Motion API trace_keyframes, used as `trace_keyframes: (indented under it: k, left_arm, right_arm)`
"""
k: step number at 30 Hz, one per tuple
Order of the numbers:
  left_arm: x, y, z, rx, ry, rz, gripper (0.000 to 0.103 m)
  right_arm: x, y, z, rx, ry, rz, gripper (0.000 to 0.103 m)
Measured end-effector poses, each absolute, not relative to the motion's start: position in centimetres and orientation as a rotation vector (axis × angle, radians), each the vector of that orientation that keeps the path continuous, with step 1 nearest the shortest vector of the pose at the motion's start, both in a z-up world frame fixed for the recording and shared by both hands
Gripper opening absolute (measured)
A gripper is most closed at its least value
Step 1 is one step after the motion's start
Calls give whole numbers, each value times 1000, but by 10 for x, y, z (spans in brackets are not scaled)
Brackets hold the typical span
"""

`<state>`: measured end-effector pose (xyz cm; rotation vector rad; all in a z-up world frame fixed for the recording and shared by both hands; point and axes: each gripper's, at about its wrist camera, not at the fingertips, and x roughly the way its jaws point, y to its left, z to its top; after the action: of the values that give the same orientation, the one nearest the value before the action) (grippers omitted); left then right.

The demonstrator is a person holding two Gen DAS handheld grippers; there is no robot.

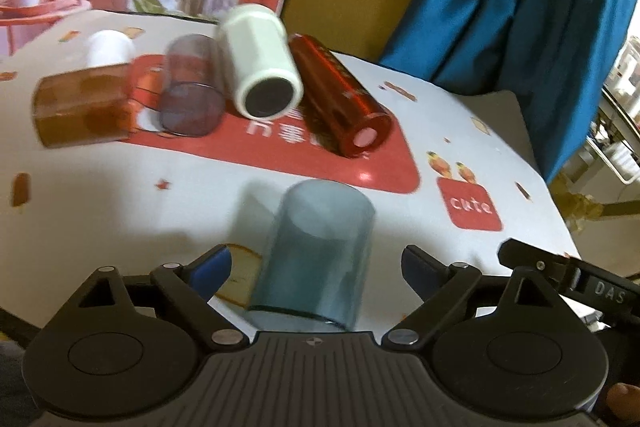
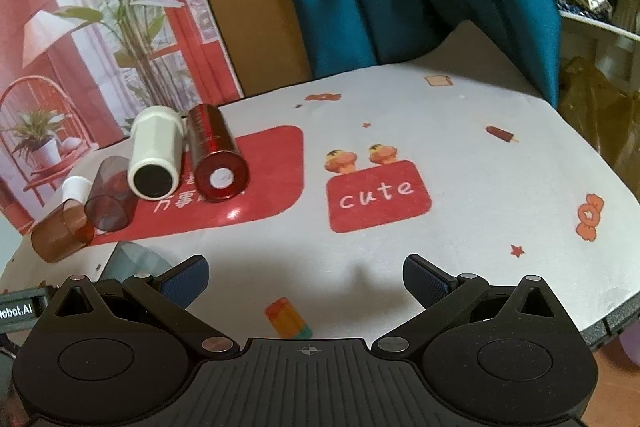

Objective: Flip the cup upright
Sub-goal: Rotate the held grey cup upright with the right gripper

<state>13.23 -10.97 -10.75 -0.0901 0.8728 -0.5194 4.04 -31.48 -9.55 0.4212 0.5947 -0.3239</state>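
The blue see-through cup (image 1: 316, 259) sits between the left gripper (image 1: 316, 265)'s wide-open fingers, none visibly touching it. The right gripper (image 2: 306, 277) is spread wide too, holding nothing, over the tablecloth (image 2: 460, 131) near its red "cute" patch (image 2: 378, 195). "DAS" shows on the right gripper's side, "Robot.AI" on the left one's.

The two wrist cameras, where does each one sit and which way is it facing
Left wrist: on the left gripper, facing a blue cup lying between its open fingers; a fingertip shows bottom right.
Right wrist: on the right gripper, open, facing bare tablecloth; no skin visible.
Shared: white cup, red cup, blue cup's edge.
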Motion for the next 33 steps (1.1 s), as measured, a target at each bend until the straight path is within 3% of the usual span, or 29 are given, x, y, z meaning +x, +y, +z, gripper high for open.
trace_keyframes:
  k: [16, 33]
  left_arm:
    - [139, -37, -85, -72, 856, -257, 99]
    - [136, -1, -92, -33, 815, -119, 100]
  right_arm:
    - [56, -263, -76, 296, 628, -196, 103]
    - [96, -235, -90, 358, 779, -114, 103]
